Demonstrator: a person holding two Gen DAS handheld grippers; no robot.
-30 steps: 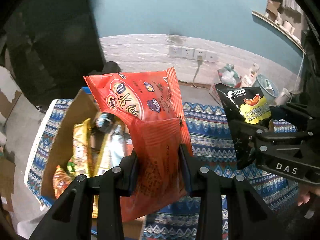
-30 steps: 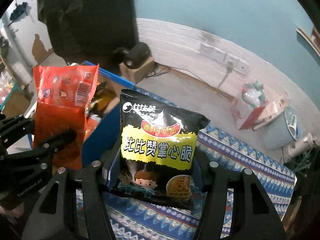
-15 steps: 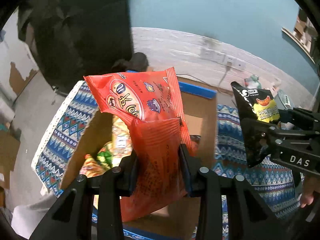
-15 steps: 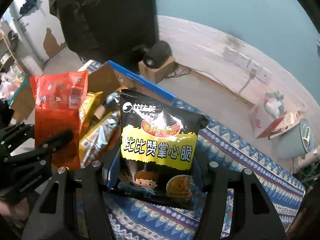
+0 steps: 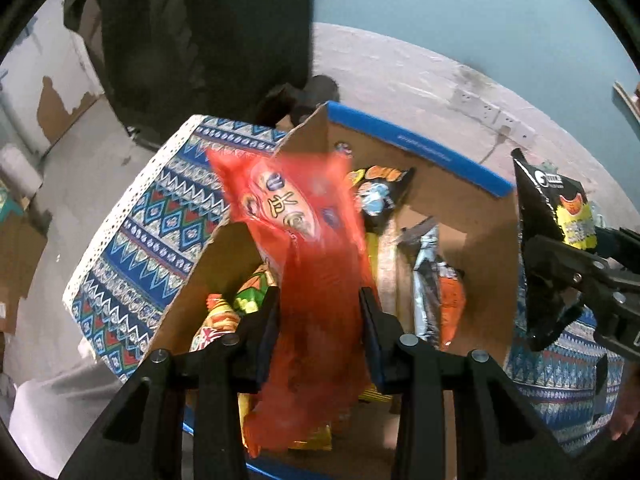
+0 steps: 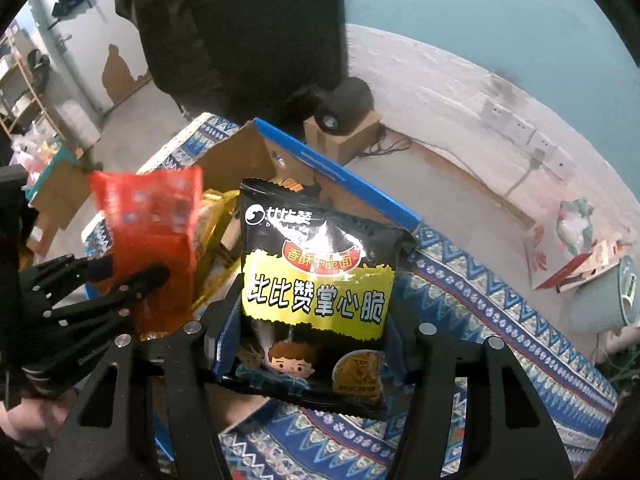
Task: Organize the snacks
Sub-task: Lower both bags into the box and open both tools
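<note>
My left gripper [image 5: 318,312] has its fingers wider apart, and the red snack bag [image 5: 308,264] between them is blurred and slipping down over the open cardboard box [image 5: 460,208]. The box holds several snack packets. My right gripper [image 6: 312,332] is shut on a black and yellow noodle snack bag [image 6: 316,292], held above the patterned tablecloth [image 6: 480,312] to the right of the box. In the right wrist view the red bag [image 6: 152,236] and the left gripper [image 6: 120,280] show at the left, over the box. In the left wrist view the black bag [image 5: 556,224] shows at the right.
The blue-rimmed box [image 6: 336,172] sits on a table covered by a blue patterned cloth [image 5: 152,224]. Beyond the table are a small carton with a dark round object [image 6: 344,120], wall sockets [image 6: 516,128], a red and white box [image 6: 568,240] and a pale bucket [image 6: 608,300] on the floor.
Both grippers moved left, over and nearer the box. The left gripper's fingers have spread and the red bag has dropped lower between them, now blurred. The right gripper still holds the black bag.
</note>
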